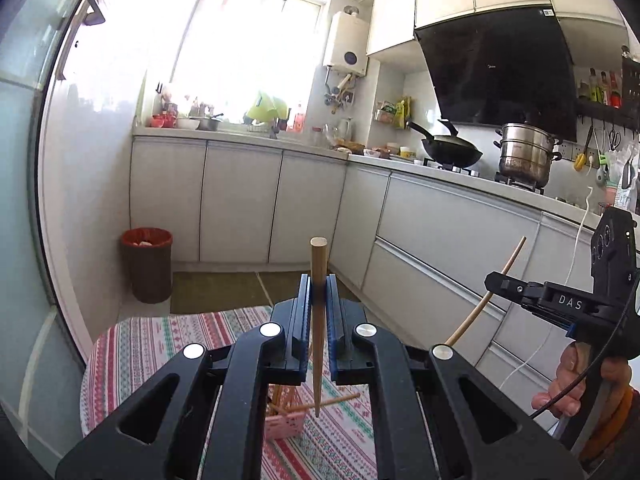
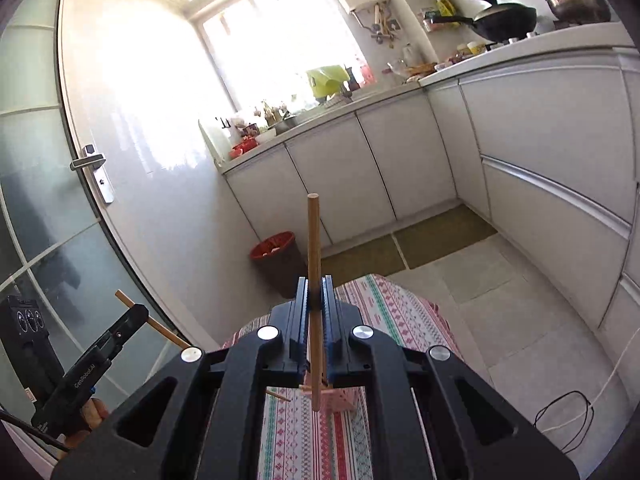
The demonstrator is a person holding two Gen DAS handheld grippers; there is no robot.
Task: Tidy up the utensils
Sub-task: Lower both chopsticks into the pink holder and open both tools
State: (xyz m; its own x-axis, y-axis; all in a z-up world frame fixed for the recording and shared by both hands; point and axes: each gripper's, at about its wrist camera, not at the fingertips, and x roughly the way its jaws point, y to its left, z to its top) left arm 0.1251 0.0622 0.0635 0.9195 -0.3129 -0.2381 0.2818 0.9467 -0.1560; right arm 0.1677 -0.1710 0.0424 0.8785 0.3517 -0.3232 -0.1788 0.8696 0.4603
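Each gripper is clenched on one wooden chopstick, held nearly upright high above a pink basket (image 1: pixel 285 420) on the patterned worktop (image 1: pixel 160 344). The left gripper (image 1: pixel 319 292) grasps its chopstick (image 1: pixel 319 336); the right gripper (image 2: pixel 317 296) grasps its chopstick (image 2: pixel 315 280).

To seat them well, each tip should probably be lowered straight over the basket before release.

Only the left view shows the stove, at 3 o'clock; only the right shows the door handle, at 9 o'clock.

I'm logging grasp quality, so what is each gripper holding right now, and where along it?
Left gripper pinches a wooden chopstick near its thick upper end. Right gripper pinches another chopstick around mid-length.
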